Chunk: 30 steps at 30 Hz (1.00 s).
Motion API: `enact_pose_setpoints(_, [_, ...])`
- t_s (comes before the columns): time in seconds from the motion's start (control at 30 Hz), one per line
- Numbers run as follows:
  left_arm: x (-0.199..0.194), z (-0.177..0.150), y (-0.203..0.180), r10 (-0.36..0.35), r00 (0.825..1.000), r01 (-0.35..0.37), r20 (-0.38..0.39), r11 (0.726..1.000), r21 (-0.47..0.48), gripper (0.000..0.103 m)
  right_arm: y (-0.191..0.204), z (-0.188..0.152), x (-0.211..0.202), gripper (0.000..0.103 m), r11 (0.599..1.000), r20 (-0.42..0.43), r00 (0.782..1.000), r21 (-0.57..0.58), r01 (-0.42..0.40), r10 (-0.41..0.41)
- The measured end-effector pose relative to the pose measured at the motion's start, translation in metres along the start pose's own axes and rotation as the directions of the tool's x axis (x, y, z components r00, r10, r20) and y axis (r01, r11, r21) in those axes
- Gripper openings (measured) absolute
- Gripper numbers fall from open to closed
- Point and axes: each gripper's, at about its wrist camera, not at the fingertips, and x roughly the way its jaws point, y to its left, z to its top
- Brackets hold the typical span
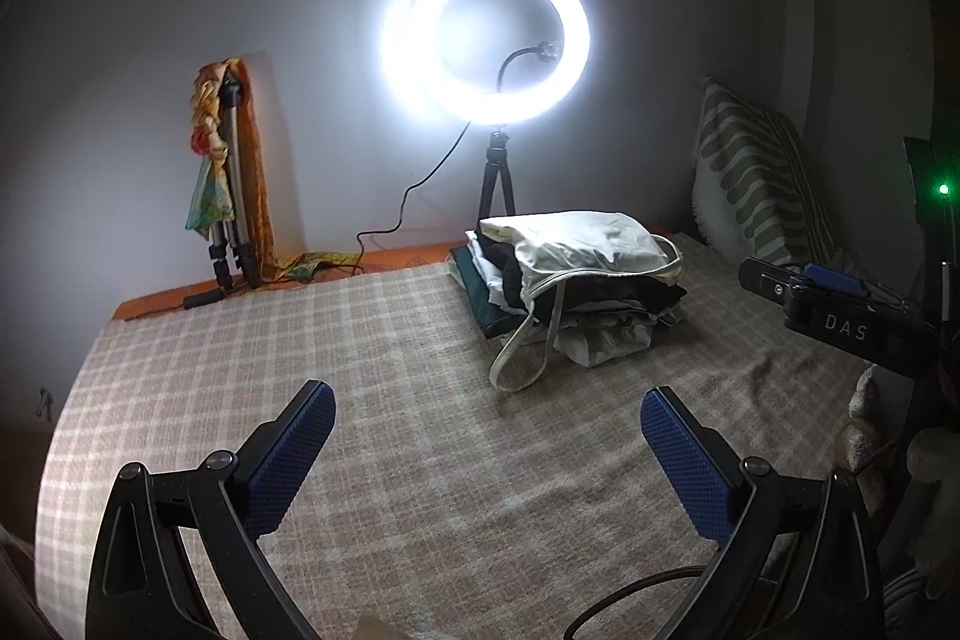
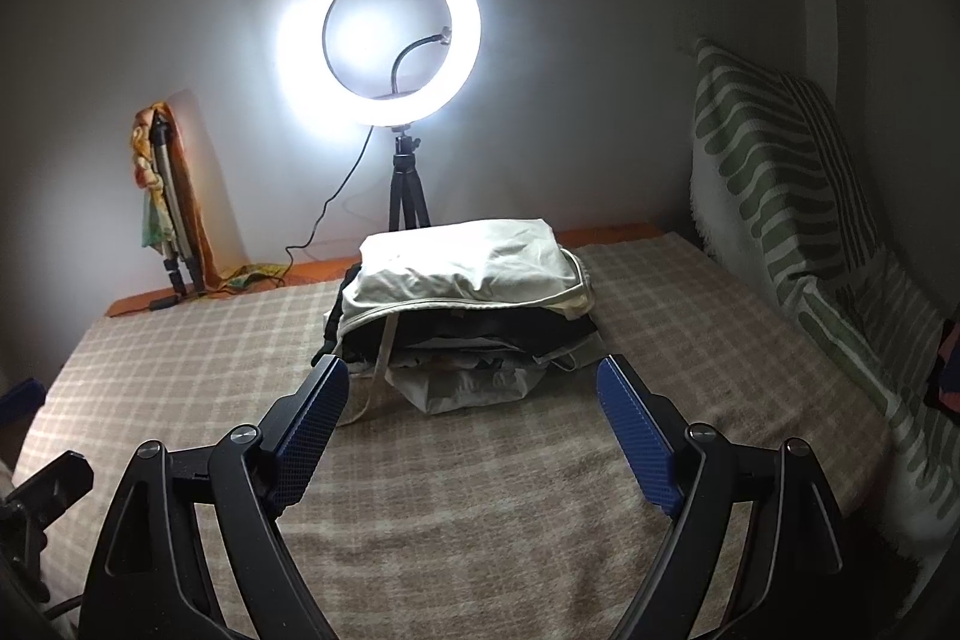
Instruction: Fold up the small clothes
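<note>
A stack of folded clothes lies on the checked bed cover, with a cream garment on top and dark and white pieces under it. Its pale straps hang over the near side. The stack also shows in the right wrist view. My left gripper is open and empty, above bare cover, left of and nearer than the stack. My right gripper is open and empty, just in front of the stack's near edge. The right gripper's body shows at the right of the left wrist view.
A lit ring light on a small tripod stands behind the stack by the wall. A folded tripod draped in orange cloth leans at back left. A green-striped pillow lies along the right side. A black cable runs along the back edge.
</note>
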Motion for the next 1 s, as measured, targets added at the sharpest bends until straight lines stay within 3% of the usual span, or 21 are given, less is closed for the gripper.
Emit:
enact_pose_setpoints(0.3, [0.008, -0.011, 0.016, 0.024, 0.999, -0.025, -0.029, 0.999, -0.028, 0.103, 0.002, -0.01, 0.008, 0.086, 1.0, -0.018, 1.0, 0.004, 0.011, -0.011])
enact_pose_setpoints(1.0, [0.001, -0.012, 0.01, 0.045, 0.999, -0.045, -0.024, 0.999, -0.006, 0.103, -0.002, -0.014, 0.008, 0.086, 0.999, -0.016, 1.0, 0.026, 0.02, -0.02])
